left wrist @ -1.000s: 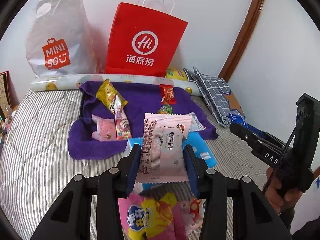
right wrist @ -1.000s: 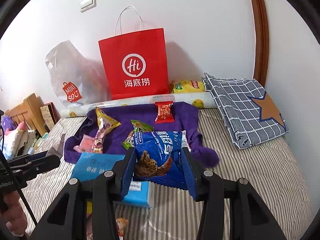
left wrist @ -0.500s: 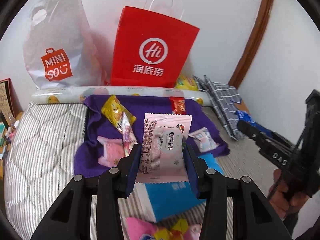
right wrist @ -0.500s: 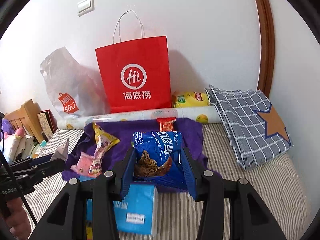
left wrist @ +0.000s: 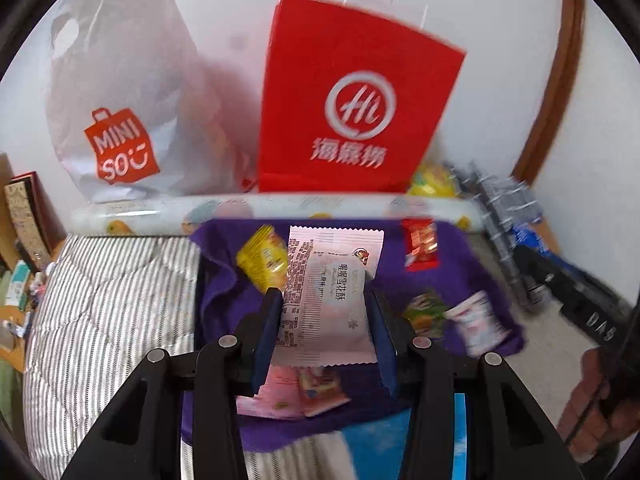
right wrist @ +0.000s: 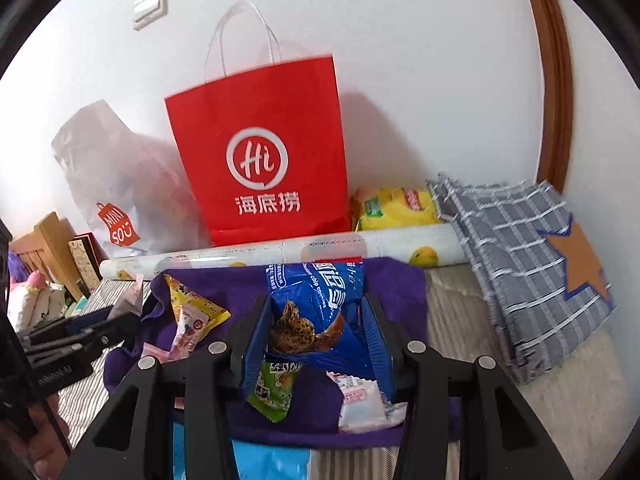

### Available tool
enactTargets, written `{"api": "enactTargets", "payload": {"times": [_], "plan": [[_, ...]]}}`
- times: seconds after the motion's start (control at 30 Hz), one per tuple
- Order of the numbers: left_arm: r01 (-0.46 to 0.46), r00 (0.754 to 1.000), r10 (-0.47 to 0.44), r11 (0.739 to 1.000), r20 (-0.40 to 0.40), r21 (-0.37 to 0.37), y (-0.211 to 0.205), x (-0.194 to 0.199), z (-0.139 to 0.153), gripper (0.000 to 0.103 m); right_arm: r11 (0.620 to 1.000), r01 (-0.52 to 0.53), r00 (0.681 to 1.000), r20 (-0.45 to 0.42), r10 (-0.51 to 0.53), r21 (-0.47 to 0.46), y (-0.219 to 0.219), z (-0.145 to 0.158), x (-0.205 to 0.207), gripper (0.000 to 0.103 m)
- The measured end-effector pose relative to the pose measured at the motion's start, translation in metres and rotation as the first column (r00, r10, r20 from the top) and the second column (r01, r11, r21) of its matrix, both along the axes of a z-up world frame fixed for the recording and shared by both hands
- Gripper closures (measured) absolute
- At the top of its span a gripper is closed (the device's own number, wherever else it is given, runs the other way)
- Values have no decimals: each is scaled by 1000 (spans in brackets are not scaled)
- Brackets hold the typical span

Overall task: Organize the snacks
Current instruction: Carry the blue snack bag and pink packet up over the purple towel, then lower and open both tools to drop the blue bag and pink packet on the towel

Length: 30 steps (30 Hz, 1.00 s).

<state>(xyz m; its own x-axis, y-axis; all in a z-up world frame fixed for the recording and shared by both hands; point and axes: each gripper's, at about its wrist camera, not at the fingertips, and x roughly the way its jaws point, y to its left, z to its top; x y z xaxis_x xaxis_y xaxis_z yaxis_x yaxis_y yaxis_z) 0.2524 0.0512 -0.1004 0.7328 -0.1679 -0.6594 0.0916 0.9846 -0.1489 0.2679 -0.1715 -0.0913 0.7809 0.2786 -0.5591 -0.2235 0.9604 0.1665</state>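
Striped bedding [left wrist: 112,300] carries everything, and a purple towel [right wrist: 404,292] spread near its far edge serves as the sorting ground, probably so loose packets stay gathered in one patch. Against the wall behind it stands a red paper bag [right wrist: 260,152], upright with its mouth open, a likely destination for the snacks. Both grippers hover above the towel. The left gripper [left wrist: 324,316] is pinching a pale pink pastry packet [left wrist: 332,292] by its two long sides, so the packet stands on end with its long axis pointing up toward the bag. The right gripper [right wrist: 316,324] is clamped on a blue cookie bag [right wrist: 320,300] the same way, squeezed at its sides and also upright. Smaller sweets lie on the towel below: a yellow packet [left wrist: 262,258], a small red one [left wrist: 420,244].
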Motion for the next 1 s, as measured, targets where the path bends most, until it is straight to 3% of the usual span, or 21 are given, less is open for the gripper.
{"api": "enactTargets", "payload": {"times": [0.33, 1.0], "plan": [[-26, 997, 27, 999, -66, 18, 4, 9, -30, 59, 999, 46, 996, -75, -46, -5, -16, -34, 21, 60], [-44, 996, 41, 999, -85, -25, 10, 14, -33, 59, 999, 5, 992, -128, 0, 38, -11, -48, 26, 59]]}}
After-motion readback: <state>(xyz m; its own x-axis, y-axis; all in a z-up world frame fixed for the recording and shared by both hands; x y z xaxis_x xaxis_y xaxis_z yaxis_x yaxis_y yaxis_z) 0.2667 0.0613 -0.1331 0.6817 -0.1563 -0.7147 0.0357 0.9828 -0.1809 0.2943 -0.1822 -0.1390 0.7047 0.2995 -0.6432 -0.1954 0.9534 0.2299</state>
